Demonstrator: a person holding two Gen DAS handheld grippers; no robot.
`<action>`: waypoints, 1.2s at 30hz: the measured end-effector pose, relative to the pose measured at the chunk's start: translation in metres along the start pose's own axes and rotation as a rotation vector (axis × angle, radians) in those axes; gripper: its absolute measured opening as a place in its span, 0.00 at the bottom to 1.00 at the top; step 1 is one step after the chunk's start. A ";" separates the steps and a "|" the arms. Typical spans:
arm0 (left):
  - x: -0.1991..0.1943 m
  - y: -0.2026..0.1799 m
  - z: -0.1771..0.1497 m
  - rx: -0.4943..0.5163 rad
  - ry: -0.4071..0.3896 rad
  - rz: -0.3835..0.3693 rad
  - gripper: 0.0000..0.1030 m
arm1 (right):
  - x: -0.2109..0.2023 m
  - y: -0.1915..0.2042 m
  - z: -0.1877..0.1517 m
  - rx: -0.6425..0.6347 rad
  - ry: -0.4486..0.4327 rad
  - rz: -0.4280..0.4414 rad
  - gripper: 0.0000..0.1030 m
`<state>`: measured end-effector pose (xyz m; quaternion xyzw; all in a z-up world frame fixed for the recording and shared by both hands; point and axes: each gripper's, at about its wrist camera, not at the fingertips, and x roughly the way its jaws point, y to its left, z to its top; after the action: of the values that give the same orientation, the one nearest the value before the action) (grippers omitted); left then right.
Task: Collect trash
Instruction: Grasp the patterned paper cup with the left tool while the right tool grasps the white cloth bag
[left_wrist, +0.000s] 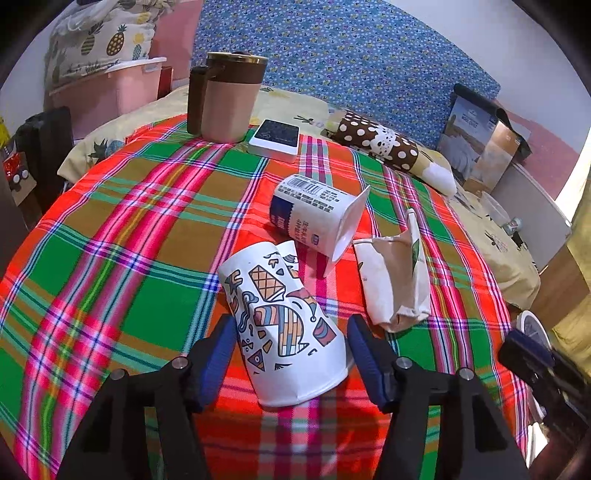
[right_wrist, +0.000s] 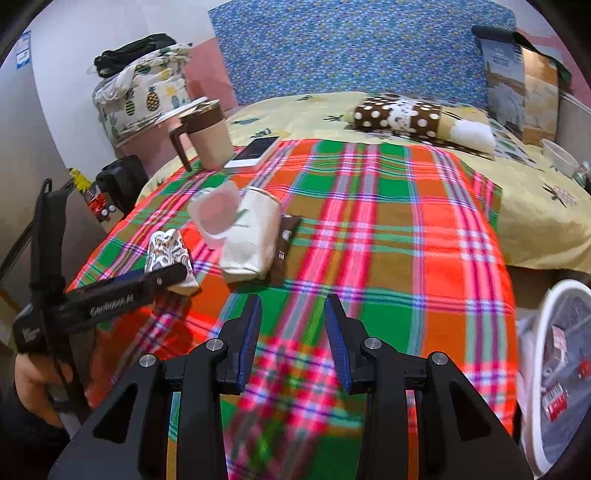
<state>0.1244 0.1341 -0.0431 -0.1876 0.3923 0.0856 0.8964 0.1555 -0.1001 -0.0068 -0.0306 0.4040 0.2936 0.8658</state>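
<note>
The left gripper (left_wrist: 291, 354) is open around the patterned cup (left_wrist: 284, 328), not squeezing. The right gripper (right_wrist: 293, 332) is open and empty. The yogurt cup (left_wrist: 317, 218) and paper bag (left_wrist: 395, 280) still lie on the bed; some trash is already in the white bin (right_wrist: 546, 373).

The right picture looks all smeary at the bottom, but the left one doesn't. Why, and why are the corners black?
Right wrist view: the plaid cloth near the right gripper is streaked by motion blur, and the bin is soft too. Left wrist view: the patterned cup between the left gripper fingers is sharp. Both views: the fisheye lens bends straight lines and leaves dark corners.
</note>
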 end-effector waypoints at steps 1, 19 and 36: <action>-0.002 0.002 -0.001 0.002 -0.003 0.000 0.59 | 0.003 0.003 0.002 -0.001 0.001 0.005 0.36; -0.010 0.020 -0.003 0.014 -0.017 -0.042 0.59 | 0.054 0.027 0.028 0.002 0.048 0.033 0.42; -0.017 0.012 -0.005 0.047 -0.028 -0.019 0.59 | 0.047 0.027 0.029 -0.006 0.050 0.033 0.36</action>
<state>0.1057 0.1432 -0.0376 -0.1689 0.3798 0.0703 0.9068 0.1843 -0.0467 -0.0165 -0.0341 0.4252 0.3080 0.8504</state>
